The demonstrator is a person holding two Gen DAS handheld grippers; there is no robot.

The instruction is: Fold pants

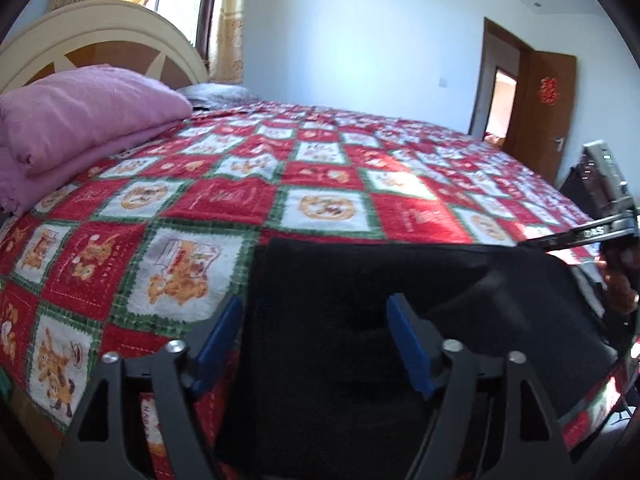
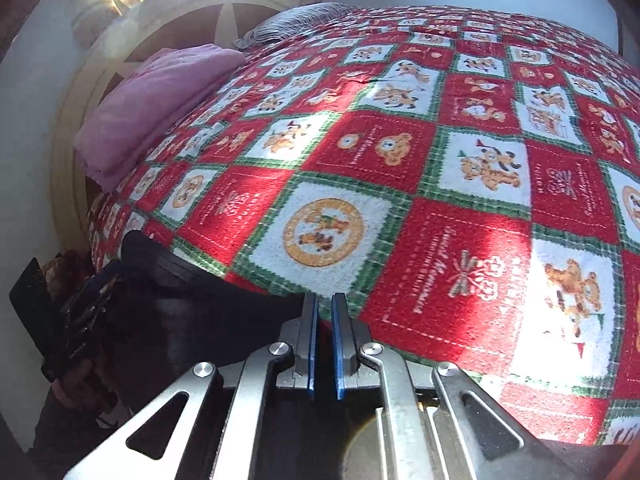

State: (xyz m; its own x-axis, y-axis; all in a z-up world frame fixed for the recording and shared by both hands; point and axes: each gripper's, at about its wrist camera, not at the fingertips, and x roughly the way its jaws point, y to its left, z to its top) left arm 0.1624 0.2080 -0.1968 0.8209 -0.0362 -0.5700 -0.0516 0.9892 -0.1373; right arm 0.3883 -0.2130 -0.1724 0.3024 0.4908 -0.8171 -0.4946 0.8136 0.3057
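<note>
We hold the left gripper (image 1: pixel 316 344) low over the near edge of the bed, its jaws spread wide with nothing pressed between the blue pads (image 1: pixel 408 344). The black pants (image 1: pixel 400 300) lie flat on the checked red, white and green blanket (image 1: pixel 320 184); directly ahead of and beneath this gripper, they fill the space between the open fingers, and their left edge runs just inside the left pad. From here the pants stretch away to the right, where we see the other gripper and the hand (image 1: pixel 620 280) holding it at the far right end of the cloth.

Our right gripper (image 2: pixel 324 344) points steeply down at the blanket. Its jaws are drawn narrow, only a thin slit showing between the pads, and we cannot make out any cloth pinched there. The pants (image 2: pixel 192 304) sit to the left of this gripper, their dark edge reaching up against its left finger. Beyond them, further left, is the other gripper in its hand (image 2: pixel 76 376).

Far ahead and to the left of both grippers, a folded pink quilt (image 1: pixel 88 112) rests by the cream headboard (image 1: pixel 100 28).
</note>
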